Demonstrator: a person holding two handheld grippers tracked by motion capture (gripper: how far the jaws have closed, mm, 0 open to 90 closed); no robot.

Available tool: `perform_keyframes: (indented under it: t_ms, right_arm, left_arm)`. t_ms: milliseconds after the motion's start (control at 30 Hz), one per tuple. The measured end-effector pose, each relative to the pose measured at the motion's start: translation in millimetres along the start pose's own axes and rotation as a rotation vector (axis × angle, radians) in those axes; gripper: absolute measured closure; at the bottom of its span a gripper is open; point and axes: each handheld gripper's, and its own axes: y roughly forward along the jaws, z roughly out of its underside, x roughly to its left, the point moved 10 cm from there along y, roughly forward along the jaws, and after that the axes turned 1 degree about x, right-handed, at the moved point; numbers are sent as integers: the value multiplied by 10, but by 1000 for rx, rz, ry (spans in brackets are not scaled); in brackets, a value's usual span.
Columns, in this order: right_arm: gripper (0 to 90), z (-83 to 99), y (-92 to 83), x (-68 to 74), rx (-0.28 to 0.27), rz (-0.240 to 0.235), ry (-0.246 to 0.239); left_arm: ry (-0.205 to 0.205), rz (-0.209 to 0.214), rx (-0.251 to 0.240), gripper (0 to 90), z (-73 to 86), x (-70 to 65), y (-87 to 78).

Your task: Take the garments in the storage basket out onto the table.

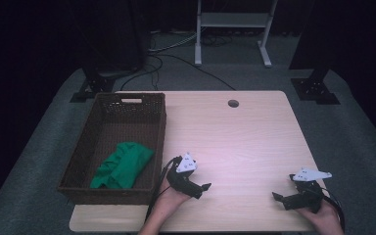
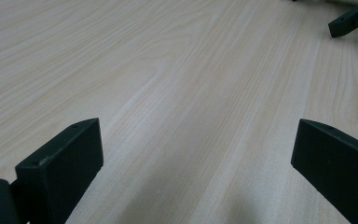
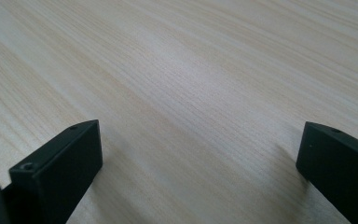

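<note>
A crumpled green cloth lies inside a dark brown wicker basket on the left side of the light wooden table. My left gripper rests low near the table's front edge, just right of the basket, jaws pointing right. It stands open over bare wood with nothing between its jaws. My right gripper sits at the front right, pointing left toward the other one. It is also open and holds nothing. One tip of the right gripper shows far off in the left gripper view.
A round cable hole is in the table near its far edge. Beyond the table stand a white metal frame, black stand bases and cables on the grey carpet. Bare tabletop stretches between the two grippers.
</note>
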Motion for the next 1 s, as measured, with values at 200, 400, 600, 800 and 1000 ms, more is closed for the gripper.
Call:
perform_keyframes:
  t_ms: [200, 400, 600, 800, 1000]
  right_arm:
    - [0, 0, 0, -1, 0, 0, -1]
    - [0, 1, 0, 0, 0, 0, -1]
    - [0, 0, 0, 0, 0, 0, -1]
    - [0, 0, 0, -1, 0, 0, -1]
    - [0, 0, 0, -1, 0, 0, -1]
  left_arm:
    - [3, -1, -11, 13, -32, -5, -25]
    - [2, -2, -22, 13, -62, -10, -43]
    - [5, -5, -30, 13, -87, -6, -66]
    - [2, -5, -34, 13, -98, -7, -77]
    - [-3, -5, -41, 13, -113, -11, -91]
